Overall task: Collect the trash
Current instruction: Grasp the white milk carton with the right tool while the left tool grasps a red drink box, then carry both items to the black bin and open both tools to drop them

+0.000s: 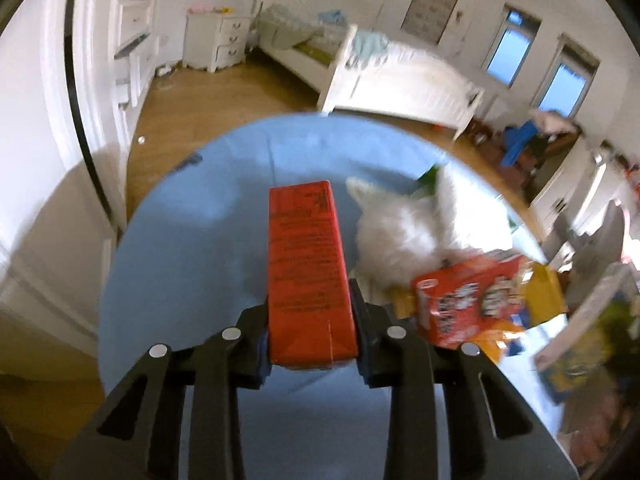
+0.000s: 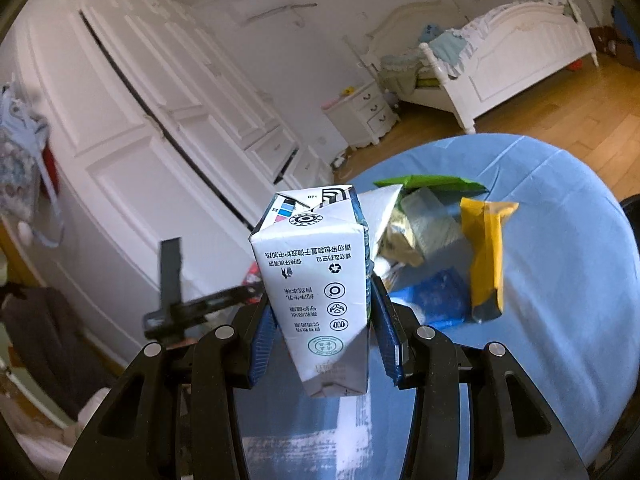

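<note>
Two cartons in hand: left gripper (image 1: pixel 312 332) fingers clamped red carton (image 1: pixel 308 272), right gripper (image 2: pixel 324 340) fingers clamped milk carton (image 2: pixel 316 292). Step: pickup. Next: bin needed; wrappers (image 2: pixel 448 240) remained on tabletop (image 2: pixel 560 280).

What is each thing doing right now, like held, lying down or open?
Left claw: shut on the red carton.
Red carton: held, lifted over the table.
Right claw: shut on the white milk carton.
White milk carton: held, printing upside down.
Yellow packet: lying on the blue tablecloth, crumpled.
Green wrapper: lying flat.
Red snack bag: lying on the table.
Wardrobe drawer: pulled partly open.
</note>
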A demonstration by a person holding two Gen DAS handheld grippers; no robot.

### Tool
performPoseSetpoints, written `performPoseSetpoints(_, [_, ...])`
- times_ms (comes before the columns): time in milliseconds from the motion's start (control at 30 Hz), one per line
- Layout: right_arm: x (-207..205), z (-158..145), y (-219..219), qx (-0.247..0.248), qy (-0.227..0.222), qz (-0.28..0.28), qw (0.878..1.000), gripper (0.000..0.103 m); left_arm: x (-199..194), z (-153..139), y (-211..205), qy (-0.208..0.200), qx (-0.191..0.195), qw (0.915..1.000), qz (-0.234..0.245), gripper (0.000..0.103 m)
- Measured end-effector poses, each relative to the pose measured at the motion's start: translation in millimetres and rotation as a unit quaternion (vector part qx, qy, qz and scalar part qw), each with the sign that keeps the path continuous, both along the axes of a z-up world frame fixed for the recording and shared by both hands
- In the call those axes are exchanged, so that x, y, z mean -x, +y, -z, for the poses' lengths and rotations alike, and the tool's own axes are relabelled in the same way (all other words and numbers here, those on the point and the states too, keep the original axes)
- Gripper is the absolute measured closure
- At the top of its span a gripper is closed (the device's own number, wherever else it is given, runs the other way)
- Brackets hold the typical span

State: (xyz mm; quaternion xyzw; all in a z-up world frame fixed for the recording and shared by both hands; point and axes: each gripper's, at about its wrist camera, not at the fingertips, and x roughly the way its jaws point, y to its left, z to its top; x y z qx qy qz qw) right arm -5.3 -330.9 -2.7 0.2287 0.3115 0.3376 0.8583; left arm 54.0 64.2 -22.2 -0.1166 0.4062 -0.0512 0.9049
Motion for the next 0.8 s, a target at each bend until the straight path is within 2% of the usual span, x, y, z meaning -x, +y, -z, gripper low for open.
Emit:
performPoseSetpoints(133, [-3.5,10.6,-9.5,-0.033,0.019,0.000,0.999,0.058,11.7,-40.0,-19.0,-0.051,-0.002,0.9985,0.019,0.071])
performPoseSetpoints(200, [-1.8,6.5,-27.1,-0.047,0.005,0.020,0.999,0.058,11.6,-60.0,-40.1,-0.071,0.009,0.9965,0.044,0.071])
performPoseSetpoints(300, [3.6,-7.5,-70.4,-0.061,-0.032,0.081,0.994,0.058,5.6,-82.4,-97.7,-0.088,0.020,0.9896,0.112,0.071])
performPoseSetpoints(367, [8.2,-11.5,-108.4,-0.065,-0.047,0.145,0.986,0.058,-2.3,-87.6,-150.3,-0.087,0.038,0.9799,0.176,0.071])
performPoseSetpoints(433, [13.2,-7.4,-153.9,-0.069,-0.043,0.222,0.972,0.058,-13.6,-83.0,-204.0,-0.072,0.059,0.9671,0.237,0.071])
performPoseSetpoints(500, [12.4,6.1,-193.7,-0.075,-0.010,0.275,0.959,0.058,-27.1,-69.3,-260.8,-0.044,0.086,0.9522,0.290,0.071])
performPoseSetpoints(567, [9.6,22.9,-225.1,-0.067,0.022,0.316,0.946,0.058,-33.7,-54.3,-307.9,-0.025,0.088,0.9420,0.323,0.071])
performPoseSetpoints(700, [-3.0,61.5,-266.2,-0.050,0.085,0.348,0.932,0.058,-61.0,-17.9,-384.5,0.032,0.105,0.9244,0.365,0.071])
performPoseSetpoints(800, [-12.1,89.4,-281.4,-0.047,0.122,0.355,0.926,0.058,-66.3,0.9,-421.1,0.046,0.086,0.9201,0.379,0.071])
